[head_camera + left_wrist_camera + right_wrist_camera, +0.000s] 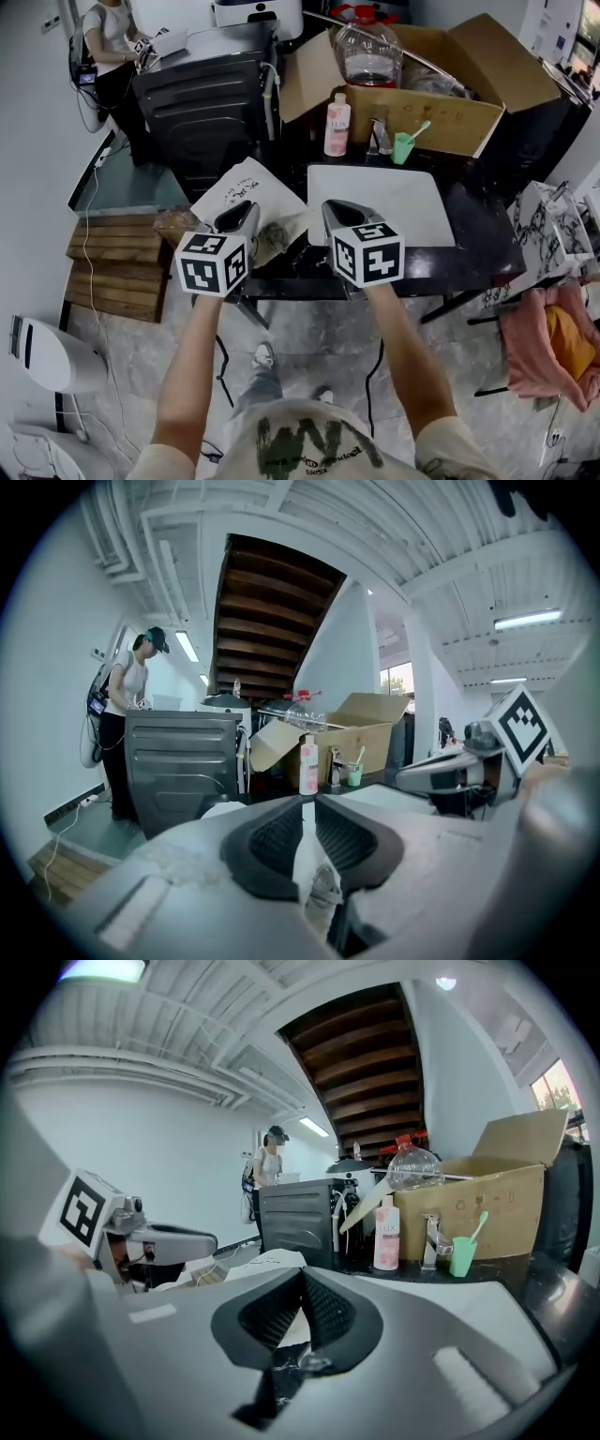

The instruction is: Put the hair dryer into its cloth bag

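The left tongs (307, 808) pinch the cloth bag (246, 192); the right tongs (302, 1279) are clamped shut. No hair dryer in sight, probably bagged; cinching remains.

On my feed there's a big cardboard box (450, 122) at top centre, with a clear jug (367, 54) at its left end. Just below sit a pink bottle (337, 125) and a green cup (403, 148) holding a toothbrush. Dark cabinet (206, 103) upper left, a person (108, 37) behind it. Wooden pallet (117, 267) at left, pink cloth (544, 342) far right.
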